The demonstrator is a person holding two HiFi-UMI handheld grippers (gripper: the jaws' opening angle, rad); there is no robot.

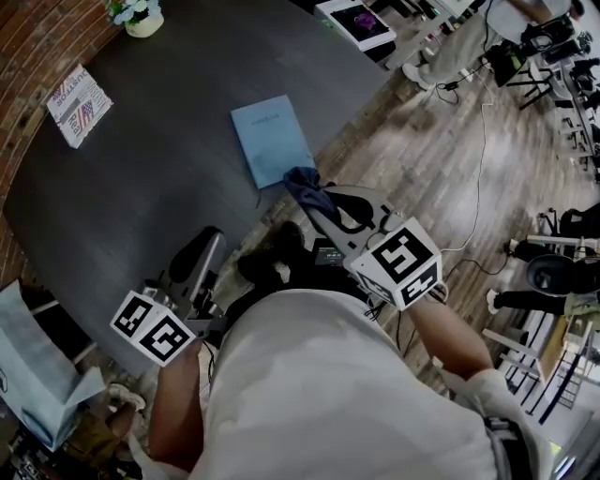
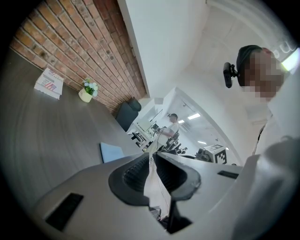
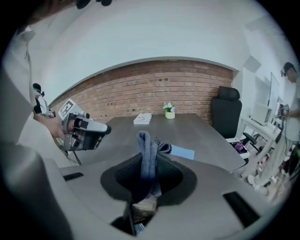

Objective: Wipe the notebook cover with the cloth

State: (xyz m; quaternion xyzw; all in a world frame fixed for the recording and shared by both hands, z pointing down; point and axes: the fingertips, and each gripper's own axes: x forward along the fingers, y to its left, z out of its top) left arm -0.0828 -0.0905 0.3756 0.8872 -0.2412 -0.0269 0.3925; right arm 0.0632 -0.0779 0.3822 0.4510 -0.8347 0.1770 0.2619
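Over by the table's [image 1: 141, 187] right-hand edge lies the flat, light-blue notebook [image 1: 272, 139], well clear of everything else. The right gripper [image 1: 317, 199] has its jaws clamped on a bunched-up, soft dark-blue cloth [image 1: 307, 187], right at the notebook's near corner. The left gripper [image 1: 211, 239] sits off to the side, jaws pretty much together with nothing between them. Farther back there's a printed booklet [image 1: 79, 105] and a small flower pot [image 1: 137, 17] by the rough brick wall [image 1: 33, 42]. The tabletop's dark grey with a wood grain.
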